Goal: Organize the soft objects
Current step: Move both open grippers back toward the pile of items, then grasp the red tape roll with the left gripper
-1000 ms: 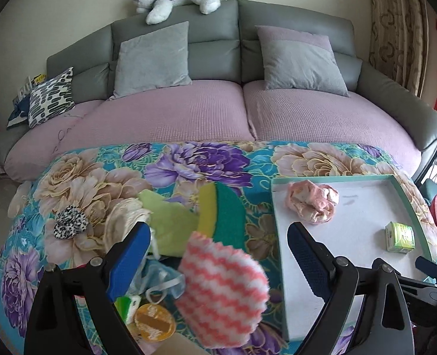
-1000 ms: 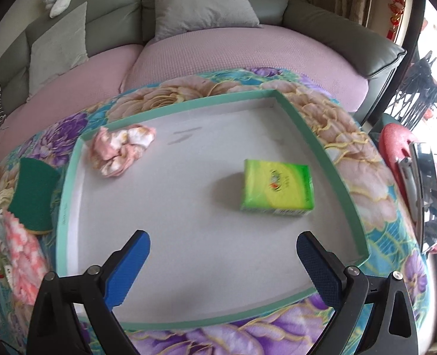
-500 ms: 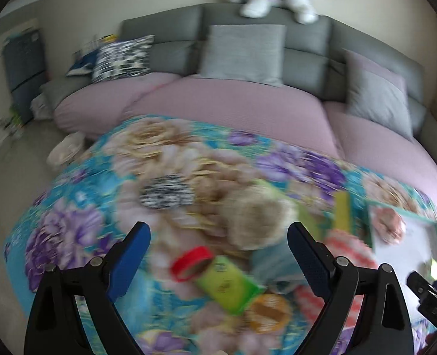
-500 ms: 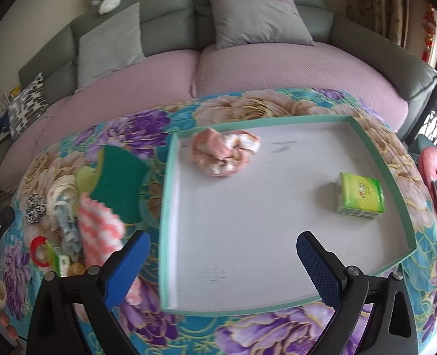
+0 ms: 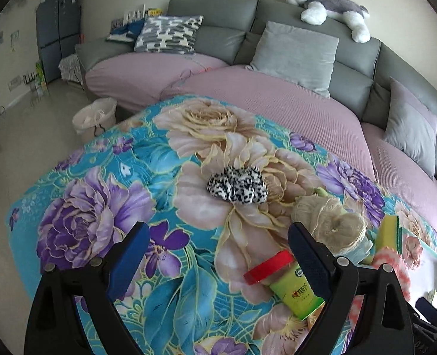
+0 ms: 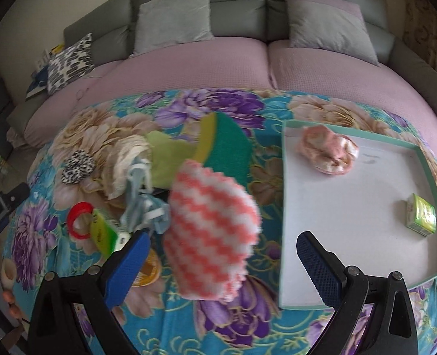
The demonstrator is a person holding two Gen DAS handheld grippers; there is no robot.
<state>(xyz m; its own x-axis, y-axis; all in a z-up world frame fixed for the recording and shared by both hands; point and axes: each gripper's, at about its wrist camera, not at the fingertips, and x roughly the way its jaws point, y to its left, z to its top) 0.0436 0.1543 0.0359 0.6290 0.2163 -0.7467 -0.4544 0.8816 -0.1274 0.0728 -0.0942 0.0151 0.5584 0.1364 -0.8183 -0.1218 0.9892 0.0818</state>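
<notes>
Soft things lie on the floral tablecloth (image 5: 106, 207). A black-and-white scrunchie (image 5: 237, 184) lies ahead of my open, empty left gripper (image 5: 217, 256); it also shows in the right wrist view (image 6: 78, 167). A cream yarn ball (image 5: 331, 222) lies to its right. A pink-and-white zigzag cloth (image 6: 209, 233) lies just ahead of my open, empty right gripper (image 6: 223, 261). Behind it are a green-and-yellow sponge (image 6: 227, 145) and a light green cloth (image 6: 168, 159). A pink scrunchie (image 6: 328, 153) and a green tissue pack (image 6: 421, 218) lie in the white tray (image 6: 366, 207).
A red tape ring (image 5: 268, 266), a green tube (image 5: 295, 293), a light blue mask (image 6: 143, 204) and an orange lid (image 6: 147, 269) lie among the soft things. A sofa (image 5: 277, 97) with cushions stands behind the table. A white basket (image 5: 94, 115) stands on the floor at left.
My left gripper swung left from the pile and tray to face the black-and-white scrunchie. My right gripper swung left from the tray to face the zigzag cloth. Both stayed open.
</notes>
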